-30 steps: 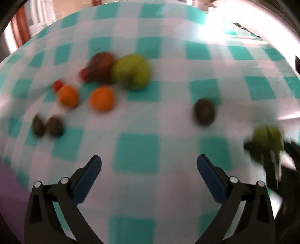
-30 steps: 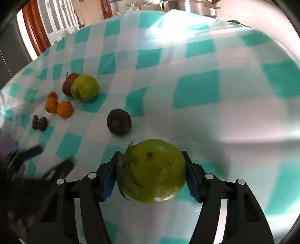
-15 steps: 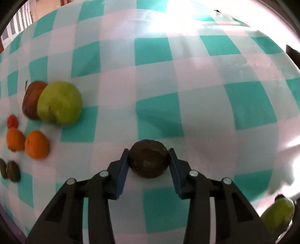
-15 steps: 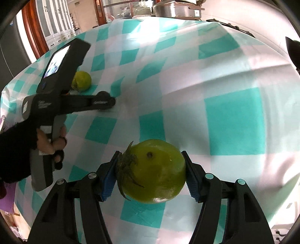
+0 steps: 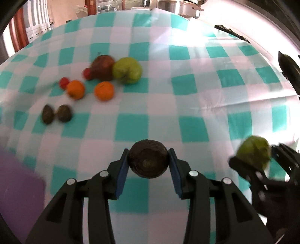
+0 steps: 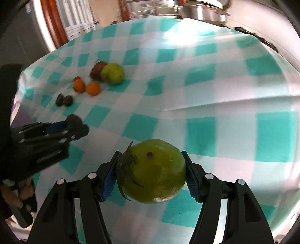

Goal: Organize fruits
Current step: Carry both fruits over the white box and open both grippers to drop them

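Observation:
My left gripper [image 5: 148, 161] is shut on a dark brown round fruit [image 5: 148, 161] and holds it above the checked tablecloth [image 5: 187, 105]. My right gripper [image 6: 150, 172] is shut on a green tomato [image 6: 153, 170] with a dried stem, also held above the cloth. The tomato also shows at the right of the left wrist view [image 5: 253, 153]. Far left on the cloth lie a green apple [image 5: 127, 70], a dark red apple [image 5: 102, 66], two oranges [image 5: 104, 91], two small red fruits [image 5: 63, 82] and two dark brown fruits [image 5: 63, 113].
A purple object [image 5: 16, 184] lies at the near left edge of the table. Metal pots [image 6: 198, 11] stand beyond the table's far edge. The left gripper appears in the right wrist view [image 6: 75, 125] at the left, with the holding hand below it.
My left gripper closed on the dark brown fruit and has lifted it back off the cloth. The right gripper still holds the green tomato; its view has swung.

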A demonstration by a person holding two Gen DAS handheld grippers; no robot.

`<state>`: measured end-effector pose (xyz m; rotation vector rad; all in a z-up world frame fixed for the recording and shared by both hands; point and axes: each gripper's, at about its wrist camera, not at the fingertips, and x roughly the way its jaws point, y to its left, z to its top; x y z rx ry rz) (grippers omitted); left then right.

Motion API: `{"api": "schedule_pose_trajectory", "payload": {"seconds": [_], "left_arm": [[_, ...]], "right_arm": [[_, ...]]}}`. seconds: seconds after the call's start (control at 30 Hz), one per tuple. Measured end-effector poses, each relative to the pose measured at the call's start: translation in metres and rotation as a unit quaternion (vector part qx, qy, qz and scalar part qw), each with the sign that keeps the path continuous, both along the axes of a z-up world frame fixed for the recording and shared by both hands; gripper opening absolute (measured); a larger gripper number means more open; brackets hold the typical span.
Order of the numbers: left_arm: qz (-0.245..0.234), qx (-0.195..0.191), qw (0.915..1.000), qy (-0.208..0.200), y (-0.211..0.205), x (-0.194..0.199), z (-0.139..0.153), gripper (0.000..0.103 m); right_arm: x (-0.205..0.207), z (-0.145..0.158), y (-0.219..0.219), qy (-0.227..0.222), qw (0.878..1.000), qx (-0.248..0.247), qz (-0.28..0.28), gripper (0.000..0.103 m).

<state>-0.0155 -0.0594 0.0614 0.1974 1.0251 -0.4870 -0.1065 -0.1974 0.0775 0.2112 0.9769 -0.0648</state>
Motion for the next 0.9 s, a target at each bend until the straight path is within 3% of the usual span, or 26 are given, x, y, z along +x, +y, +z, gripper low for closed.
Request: {"api": "schedule_pose_trajectory", "payload": {"seconds": [0.3, 0.6, 0.77, 0.9], "left_arm": [[0.037, -0.021, 0.999, -0.016, 0.076, -0.025, 0.039, 0.042], [0.063, -0.059, 0.9944, -0.061, 0.157, -0.036, 0.1, 0.042], [0.105, -0.067, 0.9885, -0.086, 0.225, -0.043, 0.127, 0.042], [0.155, -0.054, 0.9831, -0.082, 0.282, -0.045, 0.134, 0.042]], "right_arm": [[0.013, 0.001, 0.047, 0.026, 0.999, -0.002, 0.04, 0.063], [0.04, 0.071, 0.123, -0.041, 0.995, -0.007, 0.086, 0.063], [0.05, 0.103, 0.18, -0.072, 0.988, 0.008, 0.135, 0.063], [0.057, 0.117, 0.228, -0.08, 0.98, 0.031, 0.18, 0.063]]}}
